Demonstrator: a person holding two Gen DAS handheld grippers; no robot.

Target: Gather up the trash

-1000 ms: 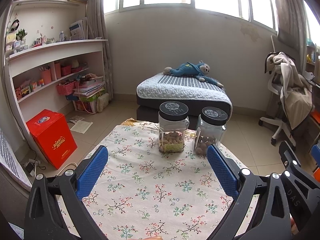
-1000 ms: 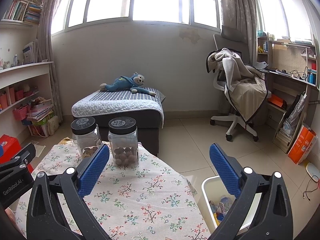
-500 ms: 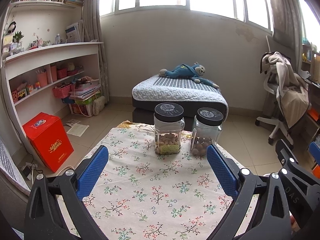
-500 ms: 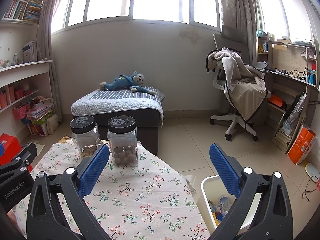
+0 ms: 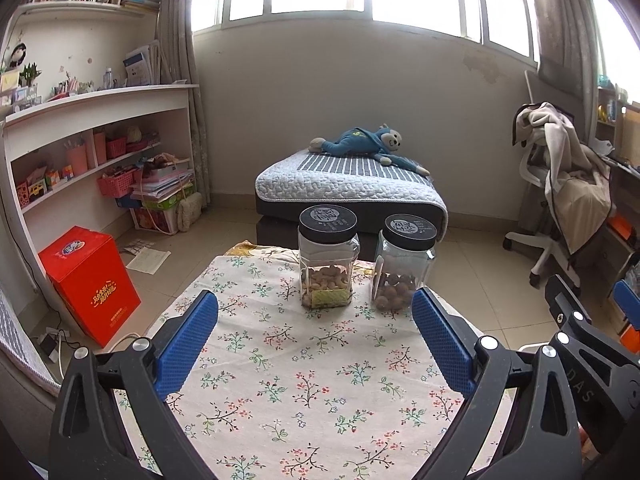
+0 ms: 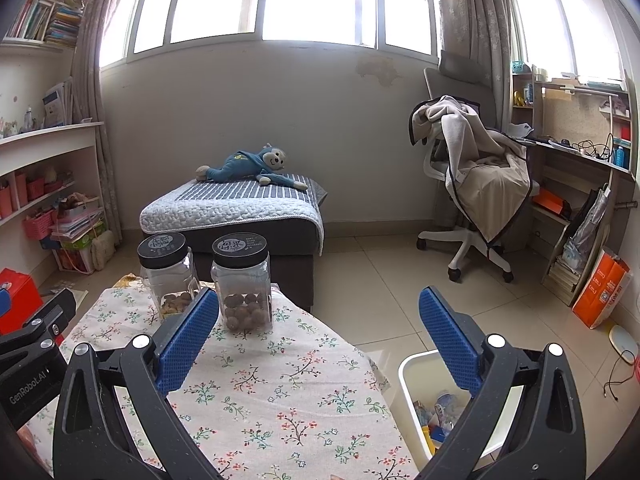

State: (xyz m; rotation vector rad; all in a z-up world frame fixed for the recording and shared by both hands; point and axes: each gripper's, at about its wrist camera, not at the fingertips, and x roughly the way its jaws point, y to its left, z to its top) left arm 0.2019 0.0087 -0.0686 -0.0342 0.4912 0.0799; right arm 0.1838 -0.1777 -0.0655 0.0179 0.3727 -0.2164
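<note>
My left gripper (image 5: 316, 312) hangs open over the flowered tablecloth (image 5: 304, 384), with nothing between its blue pads. My right gripper (image 6: 320, 308) is open too, above the table's right edge. A white bin (image 6: 412, 384) holding colourful wrappers stands on the floor right of the table, under the right finger. No loose trash shows on the cloth. The right gripper's black frame (image 5: 576, 340) shows at the right of the left wrist view, and the left one's frame (image 6: 32, 344) at the left of the right wrist view.
Two clear jars with black lids stand at the table's far end: one with pale nuts (image 5: 328, 258), one with brown round nuts (image 5: 404, 264). Beyond are a low bed (image 5: 352, 188) with a blue plush monkey, shelves and a red box (image 5: 90, 284) on the left, an office chair (image 6: 468, 192) on the right.
Both views have drawn back and risen slightly, so the jars sit a little lower and farther. Both grippers stay open and hold nothing.
</note>
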